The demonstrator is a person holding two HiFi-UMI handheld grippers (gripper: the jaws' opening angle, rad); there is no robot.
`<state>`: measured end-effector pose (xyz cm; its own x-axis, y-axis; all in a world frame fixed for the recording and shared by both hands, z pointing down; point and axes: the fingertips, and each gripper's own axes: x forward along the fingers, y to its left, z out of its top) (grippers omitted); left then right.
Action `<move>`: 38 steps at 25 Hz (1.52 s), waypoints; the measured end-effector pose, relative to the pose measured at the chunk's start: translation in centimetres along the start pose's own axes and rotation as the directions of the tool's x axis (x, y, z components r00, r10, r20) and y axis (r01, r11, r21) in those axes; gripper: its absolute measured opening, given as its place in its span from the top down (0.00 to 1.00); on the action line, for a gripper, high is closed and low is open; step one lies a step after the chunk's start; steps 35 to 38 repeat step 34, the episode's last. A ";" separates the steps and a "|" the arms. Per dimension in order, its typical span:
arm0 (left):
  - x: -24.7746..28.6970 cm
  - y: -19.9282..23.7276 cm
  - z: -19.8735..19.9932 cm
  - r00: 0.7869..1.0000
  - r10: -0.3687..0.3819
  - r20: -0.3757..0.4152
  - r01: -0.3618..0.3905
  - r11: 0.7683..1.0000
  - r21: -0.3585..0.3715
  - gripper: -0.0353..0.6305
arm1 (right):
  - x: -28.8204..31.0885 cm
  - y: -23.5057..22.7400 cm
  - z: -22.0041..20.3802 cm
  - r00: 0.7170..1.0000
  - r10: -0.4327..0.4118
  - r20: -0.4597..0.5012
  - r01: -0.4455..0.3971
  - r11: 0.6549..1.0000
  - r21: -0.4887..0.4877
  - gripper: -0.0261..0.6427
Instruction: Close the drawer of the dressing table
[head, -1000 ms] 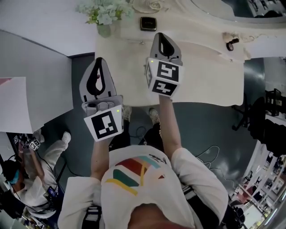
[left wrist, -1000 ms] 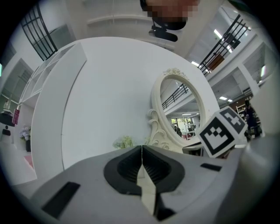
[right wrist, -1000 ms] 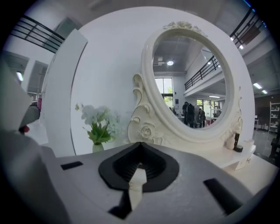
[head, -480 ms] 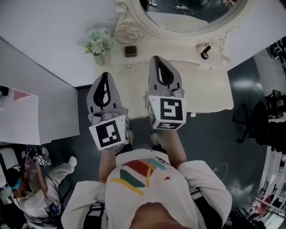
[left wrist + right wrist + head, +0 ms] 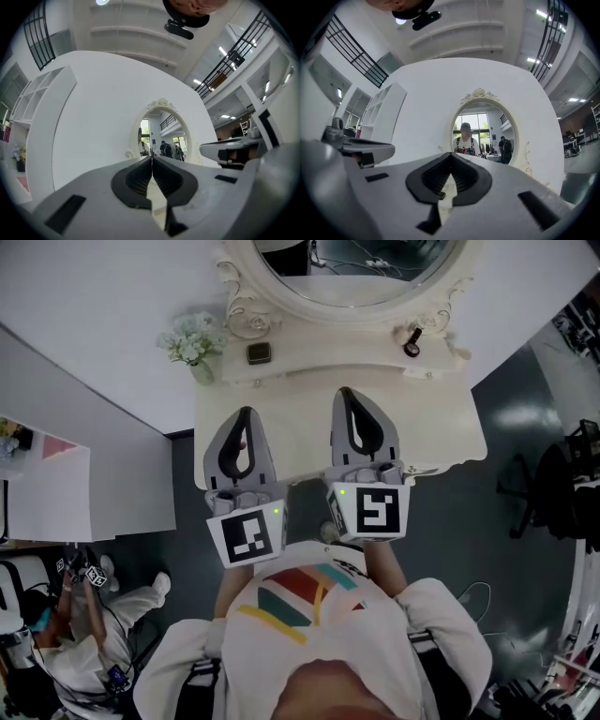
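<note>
The left gripper (image 5: 151, 158) has its jaws closed, the dark ribbed pads meeting along a thin seam with nothing between them. The right gripper (image 5: 451, 154) is the same: jaws pressed together and empty. Both point roughly level toward an oval mirror (image 5: 483, 126) in a carved cream frame on a white wall, and the glass reflects a person standing before it.

From the head view, the left gripper (image 5: 245, 416) and right gripper (image 5: 349, 396) are held side by side, close but apart, over the front half of the cream desk (image 5: 441, 423). Each marker cube sits at or past the desk's scalloped front edge. The drawer lies under that top. Its front cannot be made out from above, and the edge reads as one unbroken line.

At the back of the desk, below the mirror (image 5: 356, 268), stand a vase of pale flowers (image 5: 192, 338) on the left, a small dark square box (image 5: 259, 353) beside it, and a small dark object (image 5: 411, 341) toward the right. Another person (image 5: 84, 634) sits on the dark floor at lower left.
</note>
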<state>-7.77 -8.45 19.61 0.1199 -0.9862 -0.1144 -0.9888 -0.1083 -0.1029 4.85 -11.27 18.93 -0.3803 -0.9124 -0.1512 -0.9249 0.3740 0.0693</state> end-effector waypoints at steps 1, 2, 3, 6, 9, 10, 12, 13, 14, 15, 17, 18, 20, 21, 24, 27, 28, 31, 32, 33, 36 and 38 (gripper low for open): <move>-0.1 -0.4 0.0 1.000 -0.001 0.001 0.001 1.000 0.000 0.94 | -0.7 -0.2 -0.3 1.000 0.001 -0.004 -0.001 1.000 -0.003 0.96; -0.2 -0.8 0.0 1.000 -0.001 0.001 0.001 1.000 0.001 0.94 | -1.3 -0.3 -0.7 1.000 0.004 -0.009 -0.004 1.000 -0.003 0.96; -0.3 -1.1 -0.1 1.000 -0.001 0.002 0.001 1.000 0.002 0.94 | -1.8 -0.3 -1.1 1.000 0.007 -0.019 -0.007 1.000 -0.003 0.96; -0.6 -1.9 -0.3 1.000 0.002 0.005 -0.002 1.000 -0.001 0.94 | -3.0 -0.3 -2.3 0.998 0.026 -0.063 -0.027 1.000 -0.011 0.96; -0.8 -2.4 -0.4 1.000 0.003 0.004 -0.003 1.000 0.003 0.94 | -3.4 -0.3 -2.7 0.996 0.041 -0.085 -0.043 0.999 -0.029 0.96; -0.8 -2.5 -0.4 1.000 0.003 0.005 -0.003 1.000 0.005 0.94 | -3.4 -0.3 -2.7 0.995 0.041 -0.086 -0.045 0.998 -0.036 0.96; -0.7 -2.6 -0.3 1.000 0.003 0.012 -0.003 1.000 0.002 0.94 | -3.5 -0.4 -2.5 0.996 0.041 -0.080 -0.045 0.998 -0.039 0.96; -0.7 -2.6 -0.3 1.000 0.004 0.015 -0.004 1.000 -0.001 0.94 | -3.5 -0.4 -2.4 0.996 0.042 -0.079 -0.046 0.998 -0.038 0.96; -0.7 -2.6 -0.2 1.000 0.005 0.017 -0.005 1.000 -0.004 0.94 | -3.5 -0.4 -2.4 0.996 0.044 -0.079 -0.047 0.998 -0.037 0.96; -0.7 -2.6 -0.2 1.000 0.007 0.019 -0.007 1.000 -0.004 0.94 | -3.5 -0.4 -2.4 0.996 0.046 -0.080 -0.049 0.998 -0.037 0.96; -0.6 -2.5 -0.1 1.000 0.009 0.022 -0.009 1.000 -0.003 0.94 | -3.3 -0.5 -2.5 0.996 0.047 -0.082 -0.050 0.998 -0.035 0.96; -0.6 -2.5 -0.2 1.000 0.011 0.022 -0.011 1.000 -0.003 0.94 | -3.3 -0.6 -2.6 0.995 0.047 -0.083 -0.049 0.998 -0.034 0.96; -0.6 -2.4 -0.3 1.000 0.014 0.019 -0.013 1.000 -0.001 0.94 | -3.2 -0.8 -2.7 0.995 0.045 -0.085 -0.048 0.998 -0.029 0.96; -0.5 -2.3 -0.3 1.000 0.015 0.016 -0.015 1.000 0.000 0.94 | -3.1 -0.9 -2.7 0.995 0.045 -0.084 -0.047 0.999 -0.028 0.96; -0.3 -2.0 -0.4 1.000 0.019 0.015 -0.019 1.000 0.001 0.94 | -2.8 -1.1 -2.7 0.996 0.039 -0.079 -0.041 0.999 -0.023 0.96; -0.2 -1.8 -0.3 1.000 0.023 0.018 -0.023 1.000 0.002 0.94 | -2.5 -1.1 -2.7 0.996 0.039 -0.075 -0.040 0.999 -0.021 0.96; -0.2 -1.8 -0.3 1.000 0.024 0.017 -0.024 1.000 0.003 0.94 | -2.5 -1.1 -2.7 0.996 0.039 -0.076 -0.041 0.999 -0.021 0.96; -0.1 -1.7 -0.5 1.000 0.025 0.013 -0.025 1.000 0.006 0.94 | -2.2 -1.2 -2.8 0.997 0.039 -0.074 -0.041 0.999 -0.018 0.96; 0.0 -1.7 -0.6 1.000 0.026 0.011 -0.026 1.000 0.006 0.94 | -2.2 -1.2 -2.8 0.997 0.039 -0.072 -0.040 0.999 -0.018 0.96; 0.0 -1.7 -0.6 1.000 0.027 0.009 -0.027 1.000 0.007 0.94 | -2.1 -1.3 -2.8 0.997 0.038 -0.070 -0.040 0.999 -0.019 0.96; 0.1 -1.7 -0.7 1.000 0.028 0.008 -0.028 1.000 0.007 0.94 | -2.0 -1.4 -2.8 0.997 0.038 -0.068 -0.039 0.999 -0.019 0.96; 0.1 -1.7 -0.7 1.000 0.028 0.008 -0.028 1.000 0.007 0.94 | -2.0 -1.4 -2.8 0.997 0.038 -0.068 -0.039 0.999 -0.019 0.96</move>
